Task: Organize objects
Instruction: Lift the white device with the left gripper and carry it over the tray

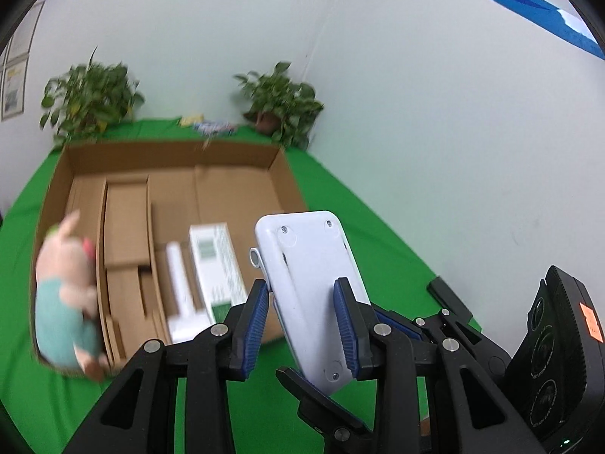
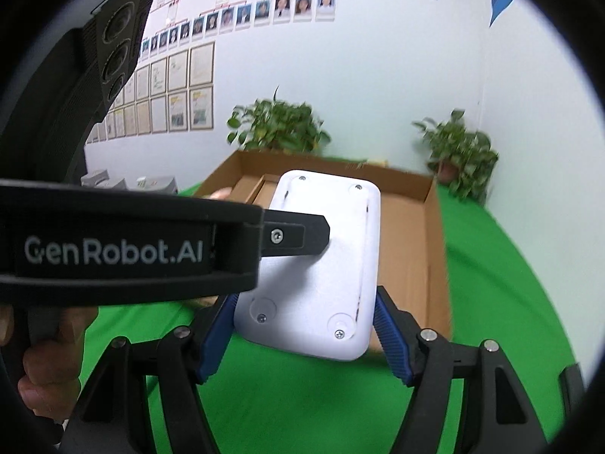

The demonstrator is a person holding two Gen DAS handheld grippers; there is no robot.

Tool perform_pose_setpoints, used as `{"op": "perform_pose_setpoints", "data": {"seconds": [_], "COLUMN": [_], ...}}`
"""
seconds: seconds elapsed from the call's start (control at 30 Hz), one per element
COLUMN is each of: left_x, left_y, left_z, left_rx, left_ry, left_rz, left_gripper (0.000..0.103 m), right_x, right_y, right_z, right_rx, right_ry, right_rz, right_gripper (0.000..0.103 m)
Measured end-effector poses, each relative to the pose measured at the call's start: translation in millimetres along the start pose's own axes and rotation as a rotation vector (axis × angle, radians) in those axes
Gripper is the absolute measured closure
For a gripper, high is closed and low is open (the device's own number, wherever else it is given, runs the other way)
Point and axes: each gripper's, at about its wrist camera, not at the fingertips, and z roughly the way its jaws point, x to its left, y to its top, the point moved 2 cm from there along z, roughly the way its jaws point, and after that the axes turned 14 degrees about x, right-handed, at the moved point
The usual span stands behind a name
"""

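A flat white plastic device (image 1: 310,257) hangs above the green table, its screwed back face toward both cameras. My left gripper (image 1: 302,317) is shut on its side edge, one blue pad over the back face and the other behind it. My right gripper (image 2: 306,336) is shut across the width of the device (image 2: 332,257) at its near end. A black finger (image 2: 302,232) of the left gripper lies across the back face in the right wrist view. Beyond the device sits an open cardboard box (image 1: 170,159).
The box holds a plush pig (image 1: 64,295) at its left wall, a white-and-green carton (image 1: 215,261), a white tool (image 1: 181,291) and cardboard dividers (image 1: 126,219). Two potted plants (image 1: 87,98) (image 1: 280,98) stand by the wall. A black object (image 1: 450,299) lies on the green cloth (image 1: 359,208).
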Motion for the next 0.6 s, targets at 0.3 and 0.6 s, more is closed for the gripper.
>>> {"op": "perform_pose_setpoints", "data": {"seconds": [0.3, 0.6], "left_x": [-19, -3], "left_y": [83, 122], "left_z": [-12, 42], "left_rx": [-0.035, 0.065], "left_ry": [-0.001, 0.004], "left_rz": [0.045, 0.034], "left_gripper": [0.071, 0.071], "right_x": [-31, -58], "right_y": [56, 63], "right_z": [0, 43], "right_rx": [-0.021, 0.073], "right_ry": [-0.013, 0.046], "right_rz": [0.011, 0.050], "right_gripper": [0.035, 0.035]}}
